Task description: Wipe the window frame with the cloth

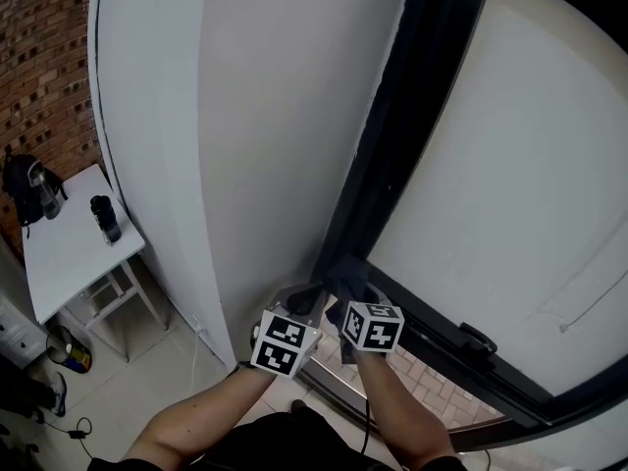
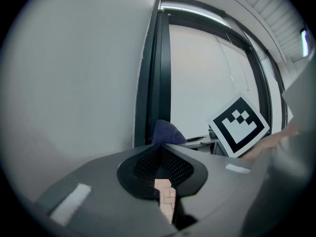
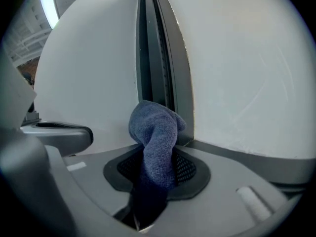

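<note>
Cloth (image 3: 155, 127), clamped in right gripper (image 3: 158, 164), is held at frame (image 3: 163, 58), centre, for wiping; left gripper (image 2: 159, 154) jaws are together, empty.

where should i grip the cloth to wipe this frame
By its bunched end, from the room side, as the right gripper has it: a soft wad of cloth sticks out past the shut jaws toward the dark window frame. Probably no regrip needed.

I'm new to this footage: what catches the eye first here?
The dark window frame runs slantwise up the middle, between white wall and pale pane. At its foot the right gripper is shut on a blue cloth; the left gripper, shut and empty, is beside it.
</note>
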The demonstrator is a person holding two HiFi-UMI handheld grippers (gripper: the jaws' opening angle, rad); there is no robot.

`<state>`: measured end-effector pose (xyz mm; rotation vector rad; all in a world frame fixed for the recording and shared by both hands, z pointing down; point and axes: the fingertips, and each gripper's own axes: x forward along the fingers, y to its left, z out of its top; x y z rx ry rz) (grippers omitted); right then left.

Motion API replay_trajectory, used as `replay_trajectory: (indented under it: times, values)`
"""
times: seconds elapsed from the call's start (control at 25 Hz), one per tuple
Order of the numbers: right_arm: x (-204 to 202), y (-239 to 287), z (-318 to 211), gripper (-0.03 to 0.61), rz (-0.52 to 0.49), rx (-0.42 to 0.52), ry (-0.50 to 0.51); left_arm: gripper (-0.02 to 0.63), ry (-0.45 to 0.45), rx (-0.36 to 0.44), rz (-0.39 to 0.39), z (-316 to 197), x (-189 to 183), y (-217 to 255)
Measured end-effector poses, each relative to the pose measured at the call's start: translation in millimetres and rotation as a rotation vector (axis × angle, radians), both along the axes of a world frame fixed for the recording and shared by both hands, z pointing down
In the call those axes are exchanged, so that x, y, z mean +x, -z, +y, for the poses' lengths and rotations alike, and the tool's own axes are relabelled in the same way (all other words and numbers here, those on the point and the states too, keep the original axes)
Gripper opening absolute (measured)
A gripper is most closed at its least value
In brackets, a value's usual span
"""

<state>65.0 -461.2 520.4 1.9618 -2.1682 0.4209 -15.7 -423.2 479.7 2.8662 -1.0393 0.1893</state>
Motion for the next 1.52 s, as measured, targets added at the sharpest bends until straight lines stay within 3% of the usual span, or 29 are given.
replay_trajectory:
  times: [0.48, 0.84, 1.2, 1.52]
  values:
    - [-3, 69, 2, 0.126, 0.005, 0.103, -0.010, -0.006, -0.003, -0.003, 0.055, -6, 1, 34]
    - [-4, 135, 9, 0.126, -0.003, 0.174, -0.016, -0.006, -0.016, 0.030, 0.112, -5, 5, 91]
    - [-10, 207, 16, 0.126, 0.051, 0.259, 0.019, -0.006, -0.040, 0.042, 0.230, -1, 0, 167]
    - [-6, 268, 10, 0.126, 0.067, 0.339, 0.022, -0.006, -0.008, 0.119, 0.241, -14, 0, 227]
